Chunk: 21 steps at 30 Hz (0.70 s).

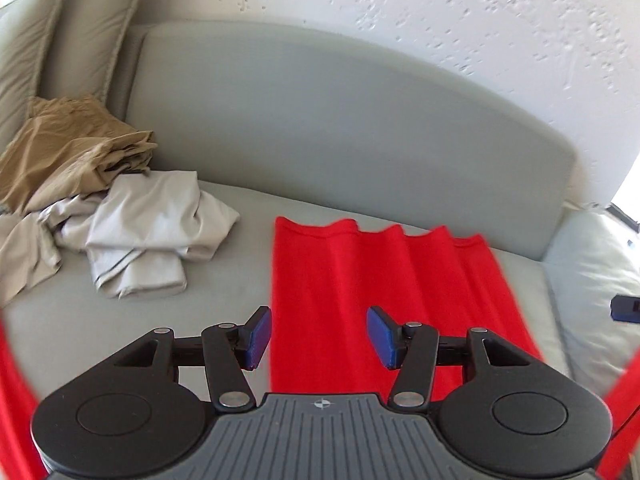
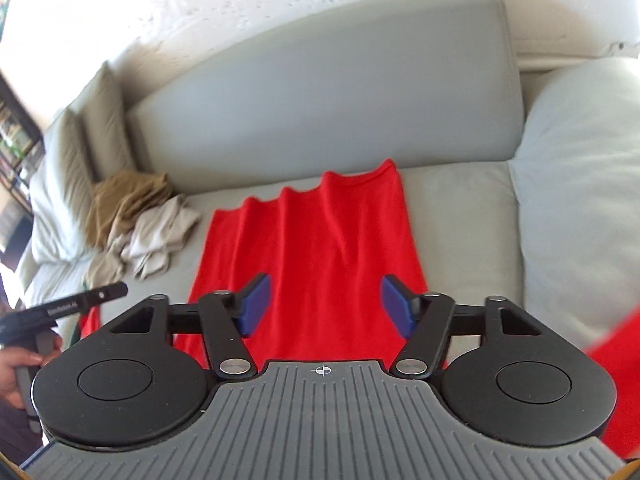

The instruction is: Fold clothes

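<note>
One red garment (image 1: 360,280) lies ahead of both claws, left claw (image 1: 319,338) and right claw (image 2: 326,306) wide, empty. Two crumpled garments, tan (image 1: 68,152) and grey (image 1: 148,228), far left.

A grey sofa (image 2: 460,216) carries everything. A red cloth (image 2: 320,248) lies flat at the seat's centre, rippled along its 12 o'clock edge. At 10 o'clock, crumpled tan clothes (image 1: 68,148) and grey clothes (image 1: 152,232) lie heaped together. A cushion (image 2: 580,168) rests at 3 o'clock.

a soft grey sofa (image 1: 344,120) is sitting by a bumpy white wall (image 1: 460,12), with big pillows (image 1: 60,40) leaning at its end.
</note>
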Tool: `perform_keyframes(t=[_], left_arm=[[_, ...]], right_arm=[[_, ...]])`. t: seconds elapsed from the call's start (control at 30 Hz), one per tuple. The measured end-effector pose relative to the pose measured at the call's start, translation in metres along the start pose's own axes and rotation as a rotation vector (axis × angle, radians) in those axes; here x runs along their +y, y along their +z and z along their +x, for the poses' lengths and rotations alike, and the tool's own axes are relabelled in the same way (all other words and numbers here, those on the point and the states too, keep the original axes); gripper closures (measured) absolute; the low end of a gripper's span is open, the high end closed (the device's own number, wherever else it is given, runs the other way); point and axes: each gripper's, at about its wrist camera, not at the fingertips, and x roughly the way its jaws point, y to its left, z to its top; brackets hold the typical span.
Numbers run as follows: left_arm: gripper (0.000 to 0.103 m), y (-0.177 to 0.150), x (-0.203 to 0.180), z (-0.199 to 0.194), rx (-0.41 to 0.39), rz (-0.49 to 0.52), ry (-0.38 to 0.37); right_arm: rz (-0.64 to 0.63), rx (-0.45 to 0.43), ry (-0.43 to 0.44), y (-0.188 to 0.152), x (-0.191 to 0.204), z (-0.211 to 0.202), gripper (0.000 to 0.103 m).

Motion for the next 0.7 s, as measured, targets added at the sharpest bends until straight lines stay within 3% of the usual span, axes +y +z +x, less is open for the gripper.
perform_keyframes(t=[0.1,0.27,0.33,0.47,0.5,0.57,0.6,0.63,0.7], left_arm=[[0.048,0.01,0.012,0.046,0.01,-0.034,-0.018],[0.048,0.027,0.033,0.123,0.027,-0.091,-0.049],[0.048,0.034,0.042,0.153,0.034,-0.114,-0.062],[0.051,0.045,0.049,0.173,0.039,-0.166,-0.116],[0.055,0.048,0.051,0.177,0.04,-0.179,-0.13],[0.079,0.054,0.054,0.185,0.042,-0.205,-0.159],[0.099,0.056,0.052,0.188,0.051,-0.19,-0.157],[0.1,0.057,0.048,0.189,0.054,-0.153,-0.142],[0.1,0.059,0.041,0.183,0.022,-0.092,-0.104]], right_arm=[[0.063,-0.023,-0.024,0.027,-0.032,0.068,0.052],[0.224,-0.026,-0.032,0.056,-0.09,0.162,0.055],[0.312,0.021,0.036,0.061,-0.11,0.193,0.055],[0.395,-0.031,0.158,0.067,-0.129,0.218,0.056],[0.363,-0.03,0.156,0.069,-0.126,0.221,0.057],[0.298,-0.027,0.151,0.072,-0.119,0.227,0.061],[0.266,-0.025,0.149,0.073,-0.116,0.23,0.062],[0.234,-0.024,0.147,0.075,-0.113,0.233,0.064],[0.119,-0.031,0.085,0.075,-0.097,0.233,0.098]])
